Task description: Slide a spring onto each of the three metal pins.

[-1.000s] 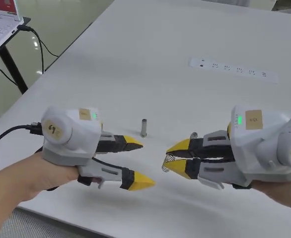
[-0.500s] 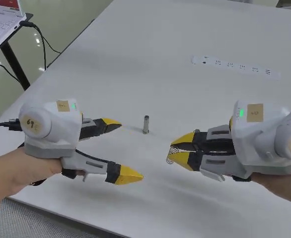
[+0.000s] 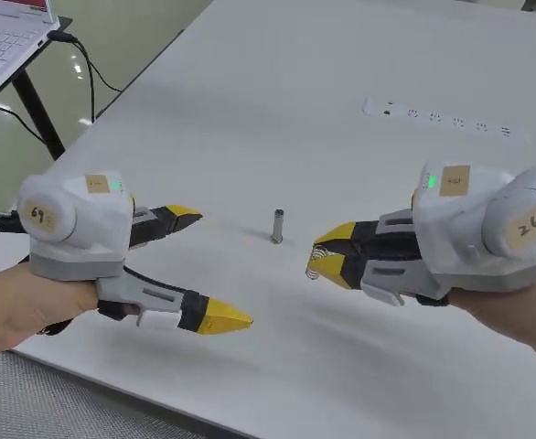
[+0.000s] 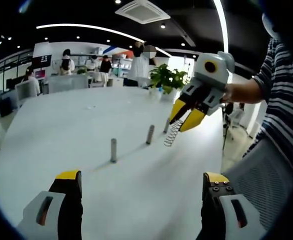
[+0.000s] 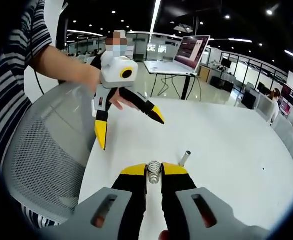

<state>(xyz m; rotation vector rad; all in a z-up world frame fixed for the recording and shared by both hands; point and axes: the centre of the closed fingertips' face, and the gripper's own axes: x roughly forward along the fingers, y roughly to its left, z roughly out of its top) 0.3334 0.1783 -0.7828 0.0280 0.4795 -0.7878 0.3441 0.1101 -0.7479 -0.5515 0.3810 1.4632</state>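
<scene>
Metal spring point(image 5: 154, 172), seemingly crosswise, in right gripper point(image 3: 318, 259)

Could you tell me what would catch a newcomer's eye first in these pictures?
The right tool, shut on a spring, hangs above the white table. Facing it, the left tool gapes wide open, and a bare pin stands upright on the table just beyond them.
</scene>
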